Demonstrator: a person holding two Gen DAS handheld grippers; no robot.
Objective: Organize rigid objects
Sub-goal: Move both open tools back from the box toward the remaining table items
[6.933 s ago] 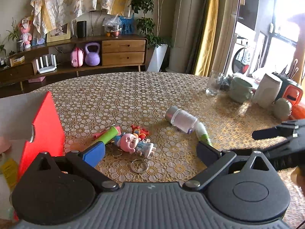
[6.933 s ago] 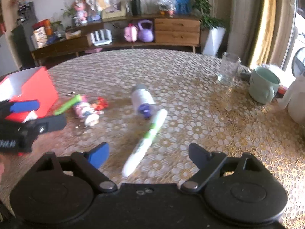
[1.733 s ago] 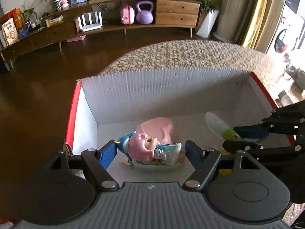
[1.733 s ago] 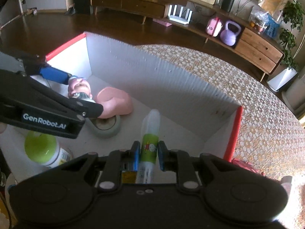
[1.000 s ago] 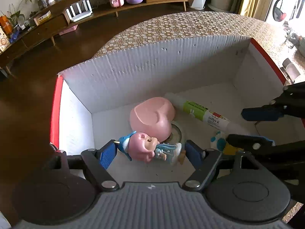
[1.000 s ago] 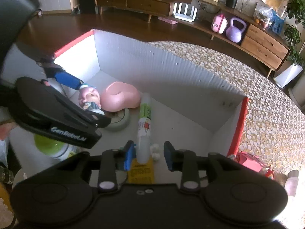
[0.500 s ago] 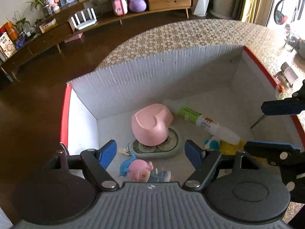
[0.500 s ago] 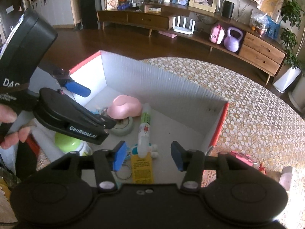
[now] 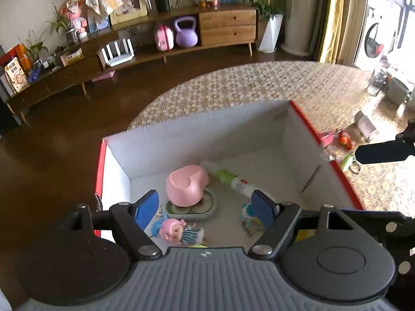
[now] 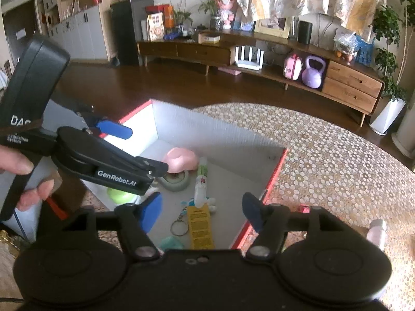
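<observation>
The white box with red rims (image 9: 323, 143) stands at the table's edge. On its floor lie the pink-haired doll (image 9: 176, 230), a pink heart-shaped bowl (image 9: 187, 185) on a grey-green dish (image 9: 193, 210), and the green-and-white tube (image 9: 232, 178). My left gripper (image 9: 205, 207) hangs open above the doll, nothing between its pads. My right gripper (image 10: 202, 210) is over the box's near right part with its jaws opening and empty. The tube (image 10: 201, 184), a yellow tag (image 10: 200, 223) and a key ring (image 10: 179, 226) lie below it. The left gripper (image 10: 147, 149) crosses the right wrist view.
Outside the box on the patterned table (image 10: 337, 160) lie a small bottle (image 9: 365, 125), a red toy (image 9: 345, 138) and a green item with a ring (image 9: 348, 162). A mug and glass (image 9: 394, 92) stand far right. A hand (image 10: 15, 165) grips the left tool. The floor drops off beyond the box.
Both grippers have risen and drawn back from the box. The right jaws have spread and left the tube on the box floor. The doll now lies loose below the left gripper.
</observation>
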